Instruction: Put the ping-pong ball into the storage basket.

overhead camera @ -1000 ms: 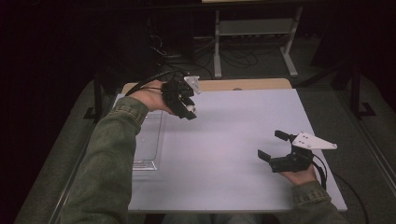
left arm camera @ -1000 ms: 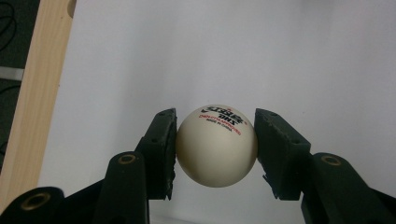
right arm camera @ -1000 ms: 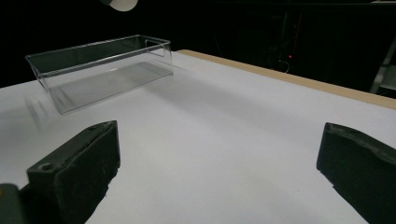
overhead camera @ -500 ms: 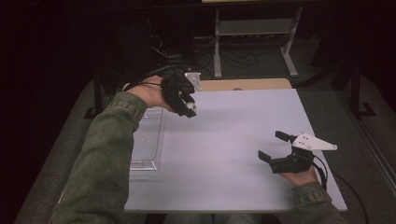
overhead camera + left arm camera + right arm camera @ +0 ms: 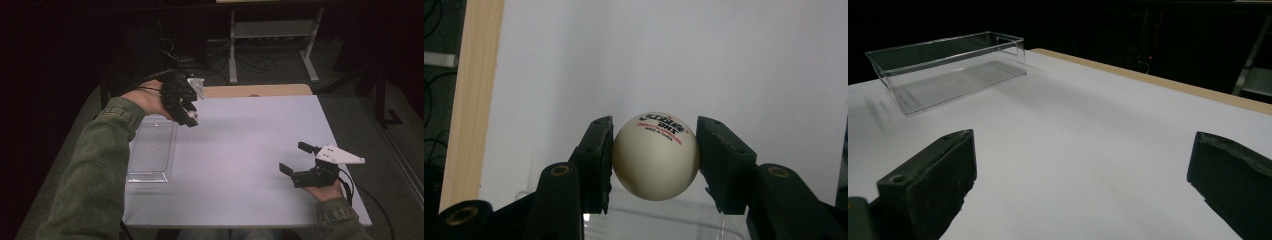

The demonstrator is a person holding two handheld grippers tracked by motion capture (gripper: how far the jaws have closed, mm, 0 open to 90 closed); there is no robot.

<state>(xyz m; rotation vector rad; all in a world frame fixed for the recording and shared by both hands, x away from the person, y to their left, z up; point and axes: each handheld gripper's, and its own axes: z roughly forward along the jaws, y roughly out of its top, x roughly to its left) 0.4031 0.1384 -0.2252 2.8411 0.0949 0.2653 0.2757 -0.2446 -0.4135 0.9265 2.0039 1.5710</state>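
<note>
A white ping-pong ball [image 5: 656, 155] with red and black print sits clamped between the jaws of my left gripper [image 5: 655, 159]. In the high view that left gripper [image 5: 187, 114] hangs in the air over the table's far left, just past the far right corner of a clear plastic bin [image 5: 151, 150], with the ball [image 5: 191, 116] showing at its tip. My right gripper [image 5: 296, 160] rests low near the table's front right, jaws spread wide with nothing between them. Its own view shows the right gripper [image 5: 1083, 180] over bare white table and the bin [image 5: 948, 67] far off.
The white table top [image 5: 250, 145] has a wooden strip [image 5: 260, 90] along its far edge. Beyond it stand a metal shelf frame [image 5: 272, 35] and cables on a dark floor. The bin has nothing inside.
My left gripper has drifted slightly left and toward the bin with the ball still held. The right gripper has barely shifted.
</note>
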